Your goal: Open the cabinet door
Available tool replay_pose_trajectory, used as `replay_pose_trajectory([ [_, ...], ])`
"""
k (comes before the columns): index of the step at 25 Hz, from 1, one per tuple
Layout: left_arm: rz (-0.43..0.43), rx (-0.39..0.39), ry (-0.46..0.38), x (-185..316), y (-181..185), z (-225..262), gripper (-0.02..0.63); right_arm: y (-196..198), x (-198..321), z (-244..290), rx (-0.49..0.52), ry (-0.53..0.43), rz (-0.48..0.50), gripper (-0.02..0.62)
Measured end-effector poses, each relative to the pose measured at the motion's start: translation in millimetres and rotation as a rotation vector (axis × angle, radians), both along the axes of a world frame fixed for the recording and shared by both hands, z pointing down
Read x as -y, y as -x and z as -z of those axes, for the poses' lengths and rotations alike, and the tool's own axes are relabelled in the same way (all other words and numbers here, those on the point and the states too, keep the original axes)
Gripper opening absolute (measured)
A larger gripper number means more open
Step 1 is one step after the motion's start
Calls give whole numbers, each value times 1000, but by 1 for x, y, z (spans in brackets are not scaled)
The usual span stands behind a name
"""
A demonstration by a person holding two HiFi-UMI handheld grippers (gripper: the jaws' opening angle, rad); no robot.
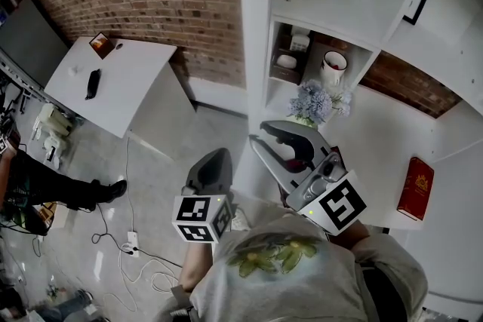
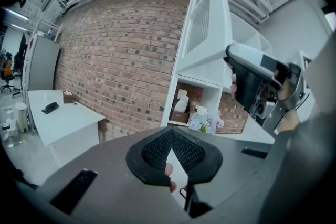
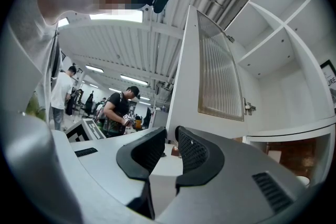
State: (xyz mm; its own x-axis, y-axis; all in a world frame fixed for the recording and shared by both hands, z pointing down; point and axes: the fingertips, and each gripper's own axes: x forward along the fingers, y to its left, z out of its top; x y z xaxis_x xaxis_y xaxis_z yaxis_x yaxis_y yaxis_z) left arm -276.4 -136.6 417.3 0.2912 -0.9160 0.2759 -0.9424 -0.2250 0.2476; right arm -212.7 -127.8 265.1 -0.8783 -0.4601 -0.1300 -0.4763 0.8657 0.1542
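Holds the left gripper [image 1: 217,156] at 6 o'clock in the head view, pointed toward 12, jaws pressed together at the tips with nothing between. Holds the right gripper [image 1: 259,135] just beside it toward 3 o'clock, aimed at about 10, jaws a narrow gap apart and empty. Carries both marker cubes close to the chest.

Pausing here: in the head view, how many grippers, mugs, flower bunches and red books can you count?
Grippers: 2, the left gripper and the right gripper
Mugs: 1, the mug in the open cubby
Flower bunches: 1, the flower bunch
Red books: 1, the red book
Total: 5
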Motion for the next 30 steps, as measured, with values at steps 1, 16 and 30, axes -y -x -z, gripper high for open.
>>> replay_pose_trajectory([
  [1, -1, -1, 0, 0, 1, 0, 9, 2, 0, 0, 1, 1, -1, 75],
  [16, 2, -8, -19, 3, 20, 7, 9, 33, 4, -1, 19, 18, -14, 75],
  [30, 1, -12, -11, 5, 35, 3, 9, 56, 9, -2, 31, 40, -1, 75],
])
